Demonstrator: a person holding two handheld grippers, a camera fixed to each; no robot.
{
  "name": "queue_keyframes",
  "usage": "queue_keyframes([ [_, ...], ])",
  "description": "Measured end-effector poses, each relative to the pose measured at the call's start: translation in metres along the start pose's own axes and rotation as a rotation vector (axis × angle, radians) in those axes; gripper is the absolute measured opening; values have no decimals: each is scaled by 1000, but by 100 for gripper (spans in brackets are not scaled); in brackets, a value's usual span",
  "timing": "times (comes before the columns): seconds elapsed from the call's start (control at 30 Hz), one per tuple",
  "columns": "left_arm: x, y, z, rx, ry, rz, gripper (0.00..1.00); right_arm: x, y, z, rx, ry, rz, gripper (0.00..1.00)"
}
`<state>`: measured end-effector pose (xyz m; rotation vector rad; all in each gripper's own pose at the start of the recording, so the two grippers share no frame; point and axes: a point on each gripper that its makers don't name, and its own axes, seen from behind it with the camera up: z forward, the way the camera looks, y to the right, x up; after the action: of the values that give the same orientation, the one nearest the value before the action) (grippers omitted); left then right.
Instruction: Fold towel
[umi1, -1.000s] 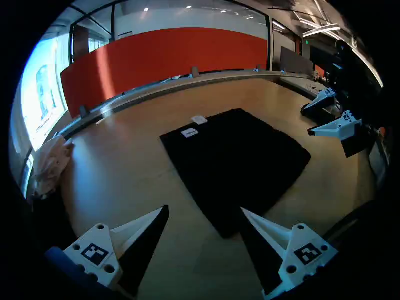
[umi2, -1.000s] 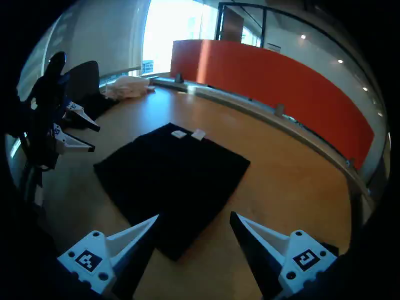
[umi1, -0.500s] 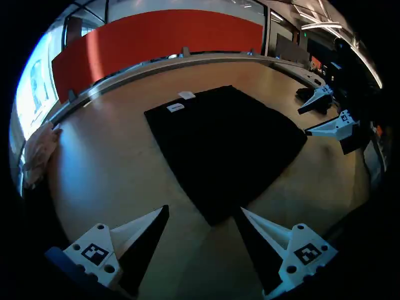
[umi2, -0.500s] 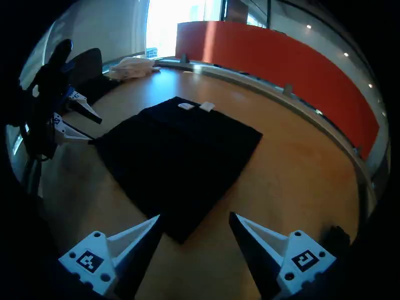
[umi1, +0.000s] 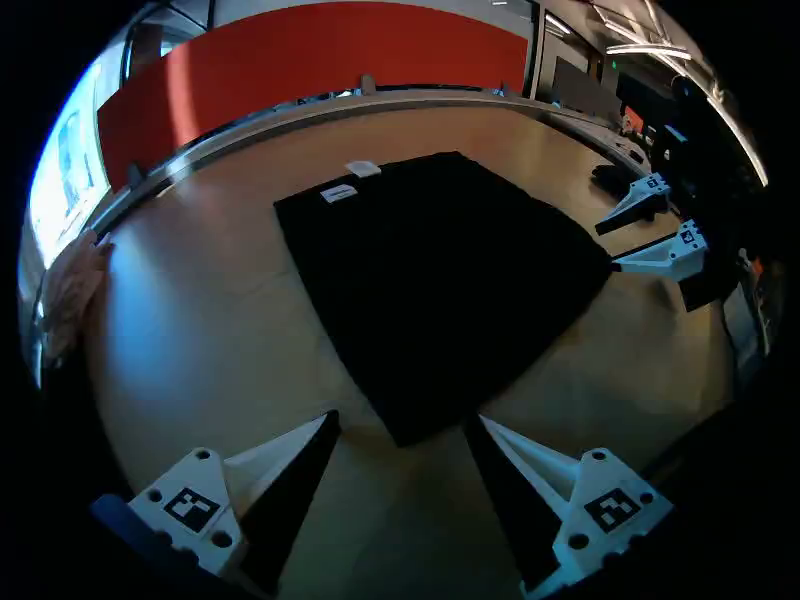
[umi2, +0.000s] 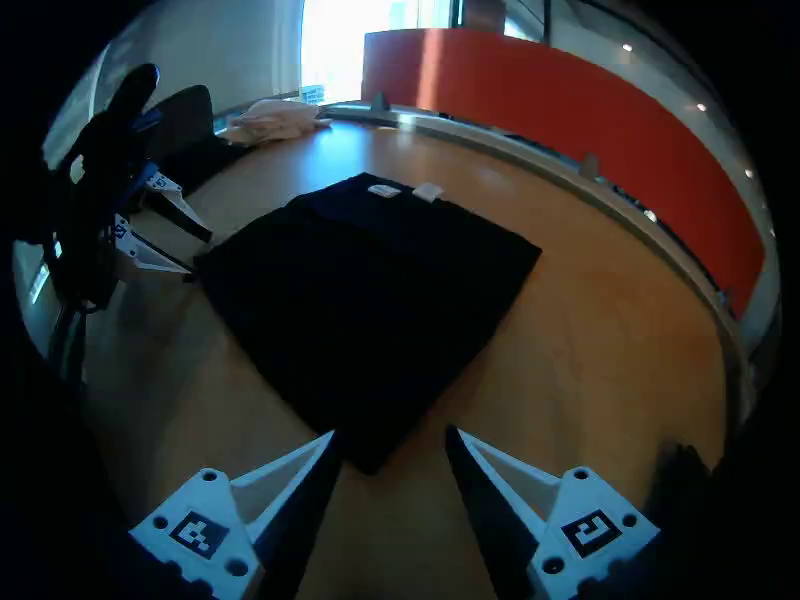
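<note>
I see the flat black cloth towel (umi1: 440, 270) lying open on the tan wooden surface (umi1: 190, 330). My left hand-held gripper (umi1: 402, 428) has its fingers spread, with one towel corner between the tips. My right hand-held gripper (umi2: 392, 440) is spread the same way at another corner.

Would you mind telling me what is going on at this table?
A person holds a gripper in each hand at a black towel spread on a wooden table. The left gripper and the right gripper each have a different towel corner between open jaws. Nothing is gripped yet, so folding has not begun. A pale cloth lies bunched near the table's edge.
</note>
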<state>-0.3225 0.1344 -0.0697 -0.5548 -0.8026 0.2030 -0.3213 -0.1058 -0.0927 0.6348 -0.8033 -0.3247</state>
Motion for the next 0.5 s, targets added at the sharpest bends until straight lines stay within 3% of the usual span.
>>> queue_keyframes([
  [0.23, -1, -5, 0, 20, -12, -1, 77, -4, -5, 3, 25, -10, 17, 66],
  [0.5, -1, -8, 1, 30, -21, 11, 71, -9, -17, 1, 55, -22, 7, 49],
])
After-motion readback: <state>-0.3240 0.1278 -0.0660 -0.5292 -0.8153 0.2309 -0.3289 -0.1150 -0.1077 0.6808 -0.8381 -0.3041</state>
